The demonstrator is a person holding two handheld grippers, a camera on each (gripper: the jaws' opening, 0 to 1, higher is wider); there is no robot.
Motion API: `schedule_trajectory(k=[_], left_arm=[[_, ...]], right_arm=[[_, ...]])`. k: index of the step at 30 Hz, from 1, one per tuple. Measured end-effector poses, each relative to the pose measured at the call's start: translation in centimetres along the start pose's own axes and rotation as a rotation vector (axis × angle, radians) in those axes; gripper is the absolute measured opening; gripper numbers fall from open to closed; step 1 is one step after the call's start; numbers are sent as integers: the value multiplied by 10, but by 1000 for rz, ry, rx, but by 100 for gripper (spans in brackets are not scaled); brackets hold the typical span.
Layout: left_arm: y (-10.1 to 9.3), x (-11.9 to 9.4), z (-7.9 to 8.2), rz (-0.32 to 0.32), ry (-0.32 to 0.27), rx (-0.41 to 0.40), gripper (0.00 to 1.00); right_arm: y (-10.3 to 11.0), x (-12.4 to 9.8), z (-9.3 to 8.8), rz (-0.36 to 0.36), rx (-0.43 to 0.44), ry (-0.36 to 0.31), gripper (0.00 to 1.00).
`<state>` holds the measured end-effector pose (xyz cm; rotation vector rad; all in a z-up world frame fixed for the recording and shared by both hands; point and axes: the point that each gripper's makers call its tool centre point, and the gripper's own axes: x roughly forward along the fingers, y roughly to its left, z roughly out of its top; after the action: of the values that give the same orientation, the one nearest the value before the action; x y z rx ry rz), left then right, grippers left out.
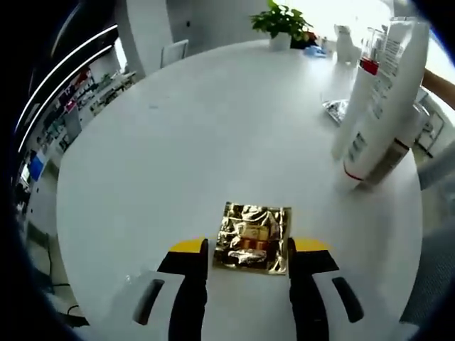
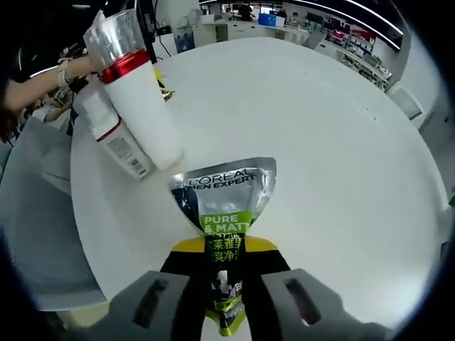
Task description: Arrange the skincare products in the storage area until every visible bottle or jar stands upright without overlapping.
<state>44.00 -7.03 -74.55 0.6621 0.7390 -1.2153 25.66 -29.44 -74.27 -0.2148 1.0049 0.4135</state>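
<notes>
The right claw (image 2: 225,284) is clamped on a tube (image 2: 226,206). The tube is silver, green and black, and its flat crimped end points away to 12 o'clock, out over the white bench (image 2: 320,142). It looks lifted or carried, but I cannot tell if it touches the bench.

In the right gripper view, two white bottles (image 2: 138,106) stand at 10 o'clock from the tube. One has a red band and a clear cap. The other leans against it, so they touch.

In the left gripper view, the left claw (image 1: 248,266) is spread wide with nothing in it. A shiny gold packet (image 1: 253,238) lies flat on the bench between its two jaws. The same bottles (image 1: 380,99) are at 2 o'clock, well apart from the packet.

I think the step now is putting the tube in its place. Next, the tube should be stood up on its cap near the bottles, but not touching them. Then the leaning bottle needs to be set straight.

The tube's cap is hidden inside the claw. The words on the gold packet are too crumpled to read. Small things by the plant (image 1: 281,21) at the far edge are too tiny to name.
</notes>
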Motion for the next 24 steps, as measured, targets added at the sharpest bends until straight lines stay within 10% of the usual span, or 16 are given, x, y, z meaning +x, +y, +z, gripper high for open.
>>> schedule_trajectory(k=[16,24], left_arm=[[39,4,9,89,2,9,41],[30,-7,16,64,-22,40,43]], right_arm=[[21,-41,2,-71,50,-68,10],[34,-74,24,-113,46,-127,9]])
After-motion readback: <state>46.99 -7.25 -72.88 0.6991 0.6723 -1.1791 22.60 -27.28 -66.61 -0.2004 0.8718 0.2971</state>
